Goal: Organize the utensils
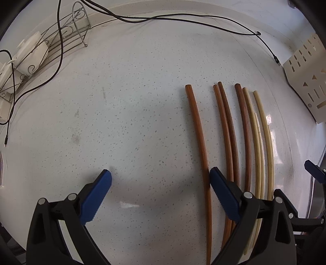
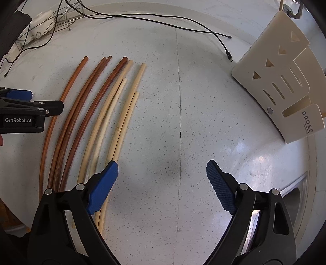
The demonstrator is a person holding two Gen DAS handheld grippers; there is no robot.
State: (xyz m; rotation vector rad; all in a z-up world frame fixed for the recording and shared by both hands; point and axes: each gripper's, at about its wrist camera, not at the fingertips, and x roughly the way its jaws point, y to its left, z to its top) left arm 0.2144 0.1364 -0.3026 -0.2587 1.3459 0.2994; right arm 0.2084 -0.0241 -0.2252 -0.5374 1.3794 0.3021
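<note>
The left claw [image 1: 161, 179] is spread wide and holds nothing; its right blue pad [image 1: 223, 195] sits over the near part of the brown chopsticks [image 1: 224, 130], whether touching them I cannot tell, while its left pad hangs above bare speckled surface [image 1: 132, 102]. The right claw [image 2: 162, 171] is equally wide open and empty; its left pad [image 2: 102, 187] lies over the near ends of the pale chopsticks [image 2: 114, 120], and its right pad is above bare surface.

All the chopsticks lie flat, side by side, running near to far. Four are brown: one lighter stick [image 1: 198, 130] alone at the left, a touching pair beside it, then a dark one [image 1: 245, 130] against the pale group. In the right wrist view the pale sticks number four: two long ones and two shorter ones tucked beside them.

At the far right stands one cream utensil holder [image 2: 285, 85] with slot and triangle cutouts. One wire rack [image 1: 67, 38] holding white objects sits at the far left. Black cables [image 1: 183, 18] trail across the far surface.
</note>
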